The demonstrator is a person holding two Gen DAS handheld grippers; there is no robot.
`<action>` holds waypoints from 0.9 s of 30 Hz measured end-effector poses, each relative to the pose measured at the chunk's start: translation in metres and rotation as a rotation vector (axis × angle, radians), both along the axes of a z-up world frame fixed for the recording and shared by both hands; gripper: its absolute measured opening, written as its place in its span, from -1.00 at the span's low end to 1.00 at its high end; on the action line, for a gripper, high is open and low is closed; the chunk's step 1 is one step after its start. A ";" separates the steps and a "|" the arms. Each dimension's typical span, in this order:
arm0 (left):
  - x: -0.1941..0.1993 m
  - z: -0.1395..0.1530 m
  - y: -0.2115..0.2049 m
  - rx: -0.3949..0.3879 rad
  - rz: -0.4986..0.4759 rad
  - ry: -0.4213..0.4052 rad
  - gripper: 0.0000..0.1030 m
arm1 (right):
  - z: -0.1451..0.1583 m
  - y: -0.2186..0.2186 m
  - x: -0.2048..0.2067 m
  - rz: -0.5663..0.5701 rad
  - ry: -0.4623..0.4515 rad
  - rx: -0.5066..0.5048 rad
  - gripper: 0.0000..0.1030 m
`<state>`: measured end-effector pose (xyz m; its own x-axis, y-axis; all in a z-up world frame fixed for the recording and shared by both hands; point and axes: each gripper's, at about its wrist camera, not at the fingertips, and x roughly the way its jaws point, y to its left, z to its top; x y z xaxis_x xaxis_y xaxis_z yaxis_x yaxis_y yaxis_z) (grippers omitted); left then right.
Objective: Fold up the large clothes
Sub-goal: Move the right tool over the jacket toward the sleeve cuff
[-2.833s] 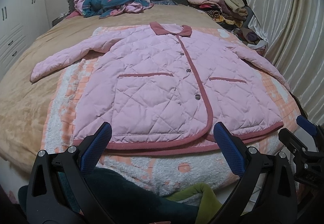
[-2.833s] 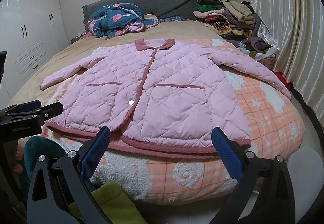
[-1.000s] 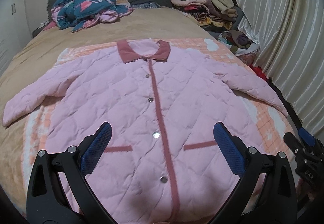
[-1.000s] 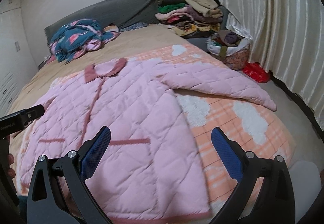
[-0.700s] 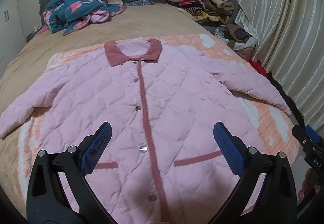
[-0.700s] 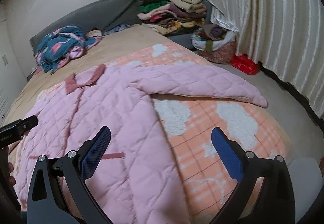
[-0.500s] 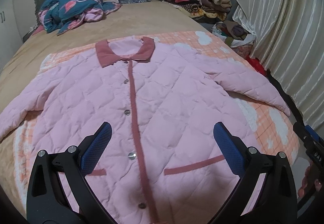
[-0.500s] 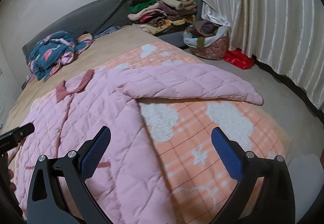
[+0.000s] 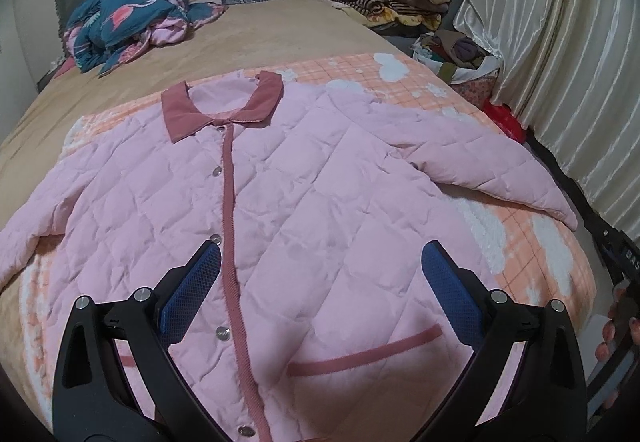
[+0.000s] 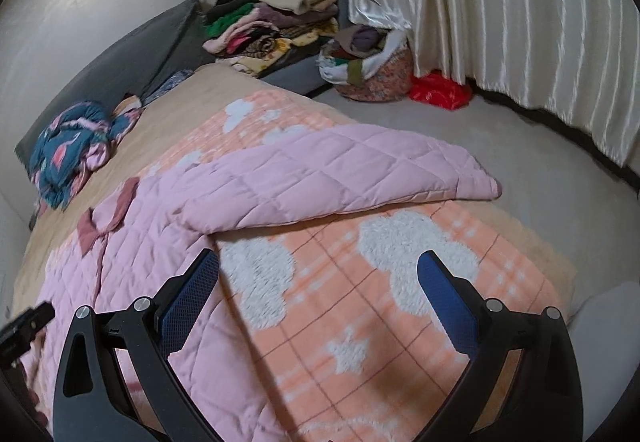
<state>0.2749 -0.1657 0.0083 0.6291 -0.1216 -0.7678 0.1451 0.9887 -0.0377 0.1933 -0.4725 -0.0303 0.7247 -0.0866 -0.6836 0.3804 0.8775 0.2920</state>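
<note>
Left tongs [image 9: 320, 274]: released | right tongs [image 10: 318, 278]: released | risk: quilted jacket [image 9: 320, 182] sleeve [image 10: 340, 170] slips, bulky padding.

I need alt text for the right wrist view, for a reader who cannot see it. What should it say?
An open right gripper hovers over an orange blanket with white clouds, near the outstretched sleeve of a pink quilted jacket lying flat on a bed. Behind are a pile of clothes, a full basket and pale curtains.

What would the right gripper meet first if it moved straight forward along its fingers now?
Most likely the orange blanket, since the open right gripper points down at it. The jacket sleeve lies further ahead; depth is uncertain.
</note>
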 end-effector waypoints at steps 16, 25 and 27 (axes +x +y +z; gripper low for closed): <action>0.028 -0.031 -0.013 0.028 0.009 0.062 0.83 | -0.071 -0.084 0.067 -0.188 0.101 0.274 0.92; 0.039 -0.039 0.002 0.048 0.047 0.065 0.83 | -0.108 -0.131 0.089 -0.350 0.083 0.454 0.90; 0.040 -0.037 0.008 0.045 0.059 0.059 0.83 | -0.109 -0.138 0.090 -0.377 0.052 0.462 0.88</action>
<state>0.3148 -0.1577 -0.0287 0.5877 -0.0500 -0.8075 0.0855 0.9963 0.0005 0.2832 -0.6106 -0.1394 0.6662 -0.0161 -0.7456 0.6648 0.4659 0.5839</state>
